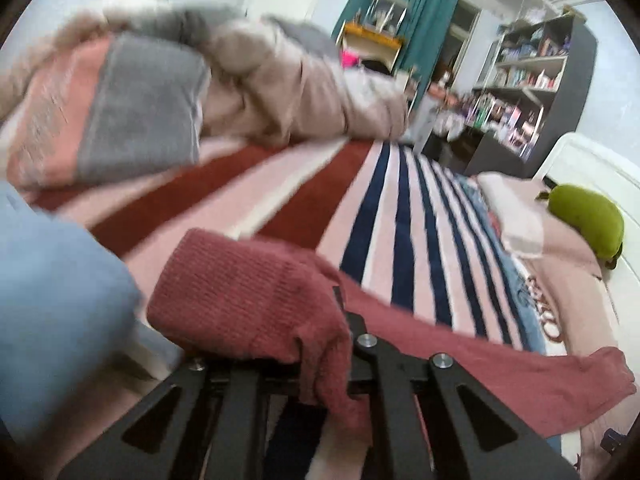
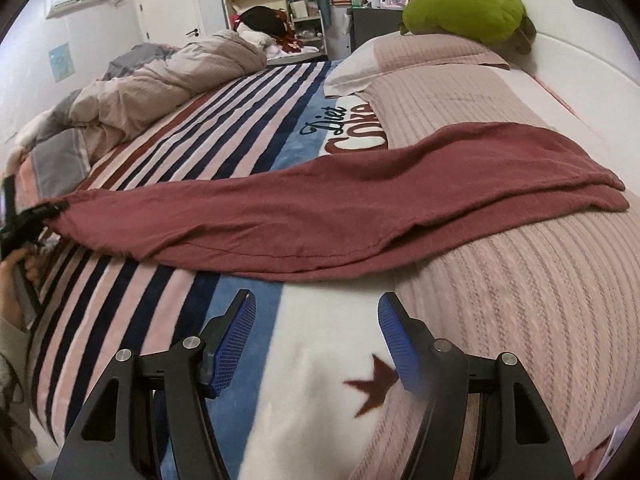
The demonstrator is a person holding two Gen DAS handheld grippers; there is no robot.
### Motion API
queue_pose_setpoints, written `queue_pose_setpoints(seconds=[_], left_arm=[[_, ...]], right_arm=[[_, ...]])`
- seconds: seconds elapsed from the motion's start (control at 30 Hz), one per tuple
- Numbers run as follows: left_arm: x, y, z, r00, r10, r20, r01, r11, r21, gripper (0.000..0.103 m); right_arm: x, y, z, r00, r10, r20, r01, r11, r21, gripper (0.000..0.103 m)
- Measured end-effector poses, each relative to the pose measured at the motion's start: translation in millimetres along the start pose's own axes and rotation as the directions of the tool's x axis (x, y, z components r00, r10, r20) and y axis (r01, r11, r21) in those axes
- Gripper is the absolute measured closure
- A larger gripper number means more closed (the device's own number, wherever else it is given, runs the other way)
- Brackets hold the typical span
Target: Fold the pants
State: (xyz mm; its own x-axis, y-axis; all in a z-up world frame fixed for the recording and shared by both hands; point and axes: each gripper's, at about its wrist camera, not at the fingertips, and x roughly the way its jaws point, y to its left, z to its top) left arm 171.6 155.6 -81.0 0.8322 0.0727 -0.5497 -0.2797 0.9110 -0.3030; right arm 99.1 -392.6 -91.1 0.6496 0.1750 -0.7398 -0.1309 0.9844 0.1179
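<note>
My left hand-held gripper (image 1: 316, 364) is clamped on one end of the pants (image 2: 340, 208); they stretch across the bed (image 2: 500, 300) (over the striped blanket (image 2: 168, 152)). My right hand-held gripper (image 2: 318, 336) gapes empty, just short of them.

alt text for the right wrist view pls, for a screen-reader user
The right gripper hangs open and empty over a striped blanket on a bed, facing dark red pants laid flat across it. At the far left the left gripper is shut on one end of the pants. A green plush toy sits by the headboard.
</note>
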Motion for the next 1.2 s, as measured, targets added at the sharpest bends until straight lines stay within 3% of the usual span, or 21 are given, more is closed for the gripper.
queue_pose_setpoints(seconds=[0.13,0.37,0.63,0.77,0.97,1.2], left_arm=[[-52,3,20,0.997,0.002,0.072,-0.004,1.000,0.031,0.098],[-130,29,41,0.990,0.052,0.128,-0.057,0.998,0.040,0.098],[-190,74,48,0.976,0.148,0.158,-0.152,0.988,0.015,0.098],[-185,59,43,0.987,0.126,0.100,-0.137,0.983,0.121,0.098],[-150,5,23,0.999,0.045,0.015,-0.047,0.971,0.235,0.098],[-97,-89,-14,0.990,-0.091,-0.109,0.121,0.942,0.313,0.098]], right_arm=[[-17,0,1,1.000,0.014,0.018,-0.014,1.000,0.007,0.043],[-60,21,-8,0.996,0.067,0.053,-0.066,0.998,-0.012,0.043],[-73,58,-37,0.989,0.146,0.004,-0.145,0.989,-0.040,0.043],[-66,68,-43,0.984,0.175,-0.011,-0.176,0.984,-0.041,0.043],[-60,68,-42,0.979,0.203,-0.005,-0.204,0.979,-0.031,0.043],[-63,51,-43,0.978,0.206,0.017,-0.206,0.979,-0.007,0.043]])
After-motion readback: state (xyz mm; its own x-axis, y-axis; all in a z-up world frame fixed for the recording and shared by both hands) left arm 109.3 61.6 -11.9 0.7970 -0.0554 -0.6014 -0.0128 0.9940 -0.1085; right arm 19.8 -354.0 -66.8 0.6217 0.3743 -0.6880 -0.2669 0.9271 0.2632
